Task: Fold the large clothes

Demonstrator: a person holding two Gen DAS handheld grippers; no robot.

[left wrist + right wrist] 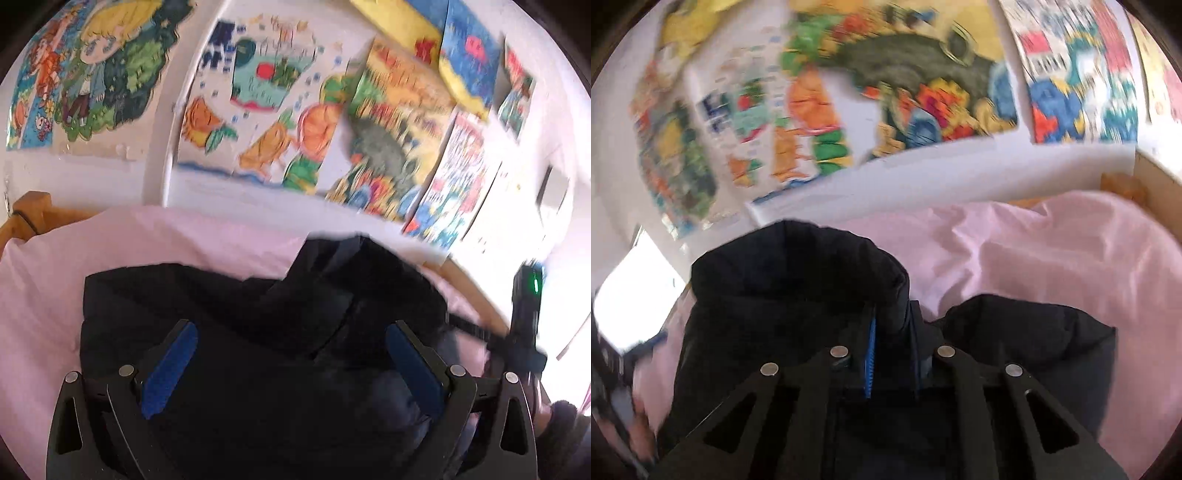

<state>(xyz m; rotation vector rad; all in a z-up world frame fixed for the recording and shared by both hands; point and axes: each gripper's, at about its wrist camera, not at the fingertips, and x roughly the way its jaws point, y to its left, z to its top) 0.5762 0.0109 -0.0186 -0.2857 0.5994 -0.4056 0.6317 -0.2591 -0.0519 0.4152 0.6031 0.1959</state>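
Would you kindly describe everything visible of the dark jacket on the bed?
The dark jacket is black, puffy and soft-looking, lying rumpled on the pink sheet. A collar or hood end bulges upward. The right gripper is shut on a fold of it; the left gripper is open just above it.
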